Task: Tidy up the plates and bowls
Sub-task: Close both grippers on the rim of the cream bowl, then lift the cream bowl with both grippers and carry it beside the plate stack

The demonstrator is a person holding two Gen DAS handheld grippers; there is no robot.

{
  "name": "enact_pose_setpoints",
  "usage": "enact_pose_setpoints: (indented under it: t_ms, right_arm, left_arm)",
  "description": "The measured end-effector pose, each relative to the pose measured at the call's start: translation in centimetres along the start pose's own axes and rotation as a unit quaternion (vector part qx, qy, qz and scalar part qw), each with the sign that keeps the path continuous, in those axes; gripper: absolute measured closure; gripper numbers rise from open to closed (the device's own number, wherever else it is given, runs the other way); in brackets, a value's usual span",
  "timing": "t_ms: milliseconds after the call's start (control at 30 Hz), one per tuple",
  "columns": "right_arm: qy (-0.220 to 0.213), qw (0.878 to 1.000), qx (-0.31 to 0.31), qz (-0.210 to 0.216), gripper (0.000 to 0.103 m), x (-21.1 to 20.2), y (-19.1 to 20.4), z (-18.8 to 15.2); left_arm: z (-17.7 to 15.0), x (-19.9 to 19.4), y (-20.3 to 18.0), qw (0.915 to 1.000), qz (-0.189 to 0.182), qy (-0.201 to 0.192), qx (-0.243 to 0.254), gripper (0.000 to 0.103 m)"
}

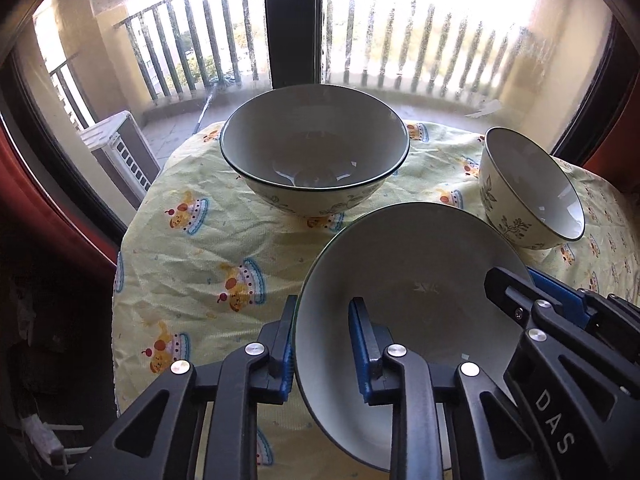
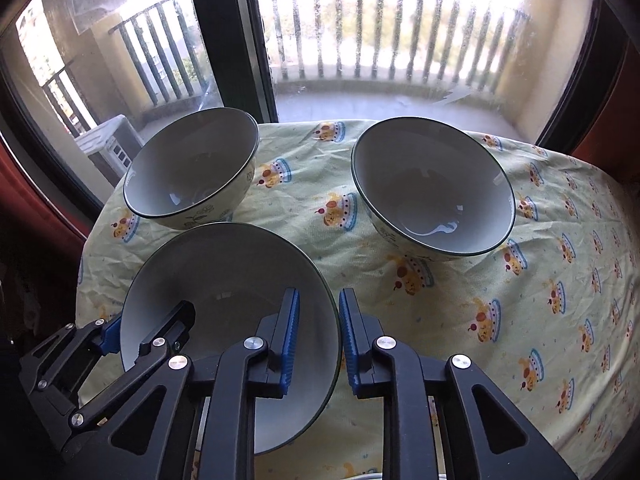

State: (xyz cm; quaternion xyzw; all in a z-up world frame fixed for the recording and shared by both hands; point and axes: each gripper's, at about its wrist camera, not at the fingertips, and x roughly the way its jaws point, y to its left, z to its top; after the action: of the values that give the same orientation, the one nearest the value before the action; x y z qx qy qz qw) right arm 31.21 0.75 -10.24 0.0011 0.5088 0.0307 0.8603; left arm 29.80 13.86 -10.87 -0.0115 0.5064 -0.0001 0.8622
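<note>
Beyond held bowl, two bowls on tablecloth

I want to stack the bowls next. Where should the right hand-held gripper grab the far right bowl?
Pinch the far right bowl at its near rim, coming down from above, one finger inside and one outside. It stands upright, mouth open, with a thin wall; the body looks too wide to span.

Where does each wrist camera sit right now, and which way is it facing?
Left wrist: behind the left claw, facing the window; claw straddles the left rim of the near bowl; right claw shows at right.
Right wrist: behind the right claw, facing the window; straddles that bowl's right rim; left claw at left.
Shared: near bowl, far left bowl, far right bowl, tablecloth.
</note>
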Motion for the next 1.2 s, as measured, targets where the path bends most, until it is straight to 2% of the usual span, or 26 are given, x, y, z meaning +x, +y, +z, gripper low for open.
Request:
enact_pose_setpoints:
  t_ms: [100,467,900,1200]
  right_arm:
    - [0.001,1.000,0.008,-0.004,0.085,0.0,-0.2,0.1]
    - [0.007,1.000,0.017,-0.002,0.087,-0.6,-0.5,-0.1]
    - [-0.007,0.999,0.037,0.001,0.087,-4.1,-2.3,-0.8]
    - [-0.020,0.999,0.034,0.005,0.087,-7.4,-5.3,-1.6]
  left_arm:
    - [0.3,0.3,0.0,1.0000,0.008,0.002,-0.002,0.084]
    - [0.3,0.1,-0.3,0.9998,0.005,0.014,0.009,0.083]
    - [-0.1,-3.2,-2.0,0.9998,0.008,-0.006,0.017,0.083]
    - [-0.9,-5.8,-5.4,0.9997,0.009,-0.017,0.012,0.083]
